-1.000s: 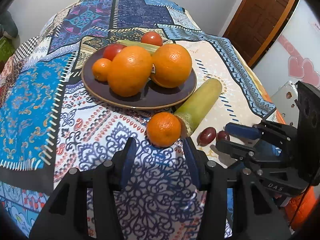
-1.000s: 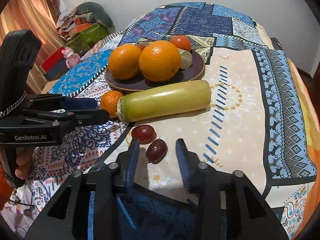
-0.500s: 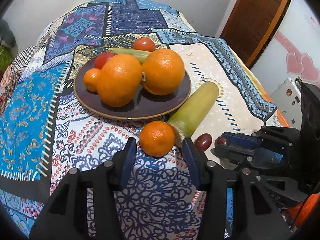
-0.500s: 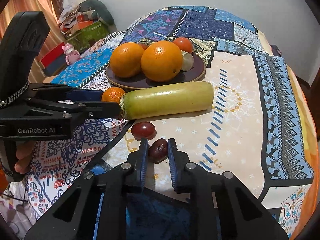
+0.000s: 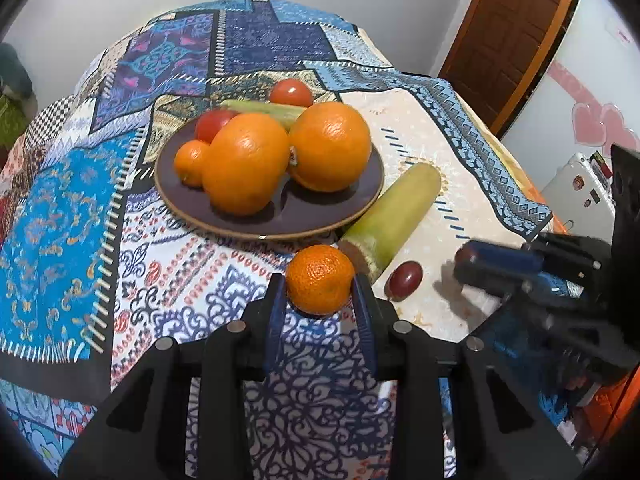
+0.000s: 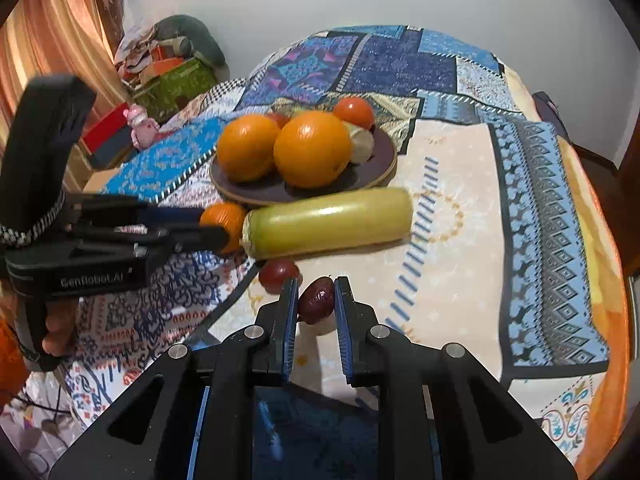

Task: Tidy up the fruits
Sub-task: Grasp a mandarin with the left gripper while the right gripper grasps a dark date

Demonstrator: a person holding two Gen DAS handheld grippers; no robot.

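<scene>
On the patterned tabletop (image 5: 60,208), near the brown plate (image 5: 320,220), a small mandarin (image 5: 320,279) is gripped between the blue pads of the left tool (image 5: 320,300), while a dark red plum-like fruit (image 6: 317,300) is pinched in the narrowly closed right tool (image 6: 316,304). Whether either fruit is clear of the cloth cannot be told. A second red fruit (image 6: 278,276) is seen just left of the held one, and a long green-yellow gourd (image 6: 328,222) lies between both fruits and the plate, its cut end touching or nearly touching the mandarin. The plate is already crowded with two large oranges (image 5: 330,146), a small one, tomatoes (image 5: 291,93) and another green piece. The lifts are best made straight up before any travel, so the gourd is not nudged. Light pressure is advised on the soft red fruit, and each piece should be lowered into the open near rim of the plate rather than dropped against the round oranges.
</scene>
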